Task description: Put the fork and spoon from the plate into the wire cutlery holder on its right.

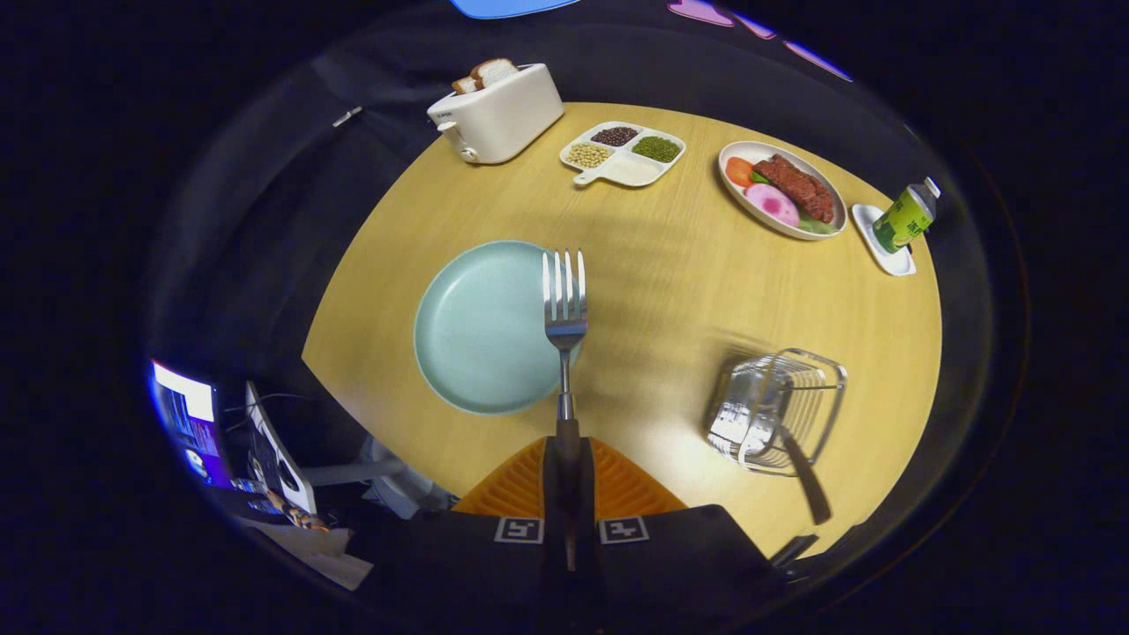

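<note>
- The gripper (566, 459) has its two fingers clenched on the dark handle of a silver metal fork (564, 304), one finger pressing from each side with no gap showing between them.
- The fork stands straight out from the fingers toward 12 o'clock, tines up and away; its head lies over the right rim of the round pale-green plate (481, 328), seen from above.
- That plate sits on the round light-wood worktop (679, 282) just ahead of the fingers, a little toward 11 o'clock, and its face is bare.
- At about 3 o'clock from the fingertips, well apart from the plate, stands the clear-looking wire cutlery holder (776, 410). It is blurred; a dark-handled utensil (804, 481) leans in it, its handle pointing out toward 5 o'clock. Whether this is the spoon I cannot tell, since the working end is hidden in the wires.
- Farther out, at 12 o'clock beyond the fork tips, lies a white divided dish (624, 154) with three small compartments of beans and grains: dark, green and pale.
- At 11 o'clock, near the far edge of the worktop, stands a white toaster (498, 115) with slices of bread sticking up from its slots.
- At 1 o'clock lies a white oval plate (781, 190) with model food on it: a brown slab, a pink piece, some orange and green.
- Just beyond it toward 2 o'clock, a green carton (904, 216) stands on a small white square coaster (882, 242) at the worktop's edge.
- Low at 8 o'clock, off the worktop, a lit screen (190, 419) shows.
</note>
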`<state>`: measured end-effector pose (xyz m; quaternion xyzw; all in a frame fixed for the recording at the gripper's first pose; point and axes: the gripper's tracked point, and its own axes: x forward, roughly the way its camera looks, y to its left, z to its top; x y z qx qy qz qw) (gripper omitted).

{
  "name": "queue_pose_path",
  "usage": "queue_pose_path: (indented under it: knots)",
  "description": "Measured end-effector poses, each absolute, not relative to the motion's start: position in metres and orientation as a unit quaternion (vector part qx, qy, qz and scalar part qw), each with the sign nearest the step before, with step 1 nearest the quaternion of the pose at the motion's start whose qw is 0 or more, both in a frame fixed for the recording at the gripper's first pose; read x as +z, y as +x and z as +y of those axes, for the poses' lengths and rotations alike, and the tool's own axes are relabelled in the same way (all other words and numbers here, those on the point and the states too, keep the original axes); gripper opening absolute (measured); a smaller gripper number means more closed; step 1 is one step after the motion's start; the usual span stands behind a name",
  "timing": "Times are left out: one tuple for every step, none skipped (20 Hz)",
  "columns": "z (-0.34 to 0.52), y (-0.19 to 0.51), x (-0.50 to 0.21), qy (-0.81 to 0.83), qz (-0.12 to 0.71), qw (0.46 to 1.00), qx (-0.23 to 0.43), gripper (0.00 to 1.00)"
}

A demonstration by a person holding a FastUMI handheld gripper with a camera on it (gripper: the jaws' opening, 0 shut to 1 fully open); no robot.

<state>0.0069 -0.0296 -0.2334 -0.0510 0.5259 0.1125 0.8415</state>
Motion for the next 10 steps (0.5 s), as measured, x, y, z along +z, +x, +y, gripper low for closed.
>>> queue_pose_path:
  knots:
    - [-0.046, 0.002, -0.225, -0.059, 0.531, 0.838, 0.110, 0.08]
    - [-0.061, -0.003, -0.218, -0.063, 0.538, 0.834, 0.107, 0.08]
    - [-0.073, -0.006, -0.212, -0.065, 0.546, 0.829, 0.104, 0.08]
    - [-0.085, -0.010, -0.209, -0.067, 0.556, 0.823, 0.101, 0.08]
    - [-0.096, -0.013, -0.206, -0.069, 0.565, 0.816, 0.098, 0.08]
    - [-0.106, -0.016, -0.204, -0.069, 0.576, 0.809, 0.095, 0.08]
    - [-0.114, -0.019, -0.204, -0.070, 0.589, 0.799, 0.093, 0.08]
    - [-0.123, -0.023, -0.206, -0.073, 0.605, 0.788, 0.090, 0.08]
    - [-0.133, -0.025, -0.208, -0.075, 0.621, 0.776, 0.081, 0.08]
    - [-0.141, -0.029, -0.210, -0.074, 0.641, 0.761, 0.072, 0.08]
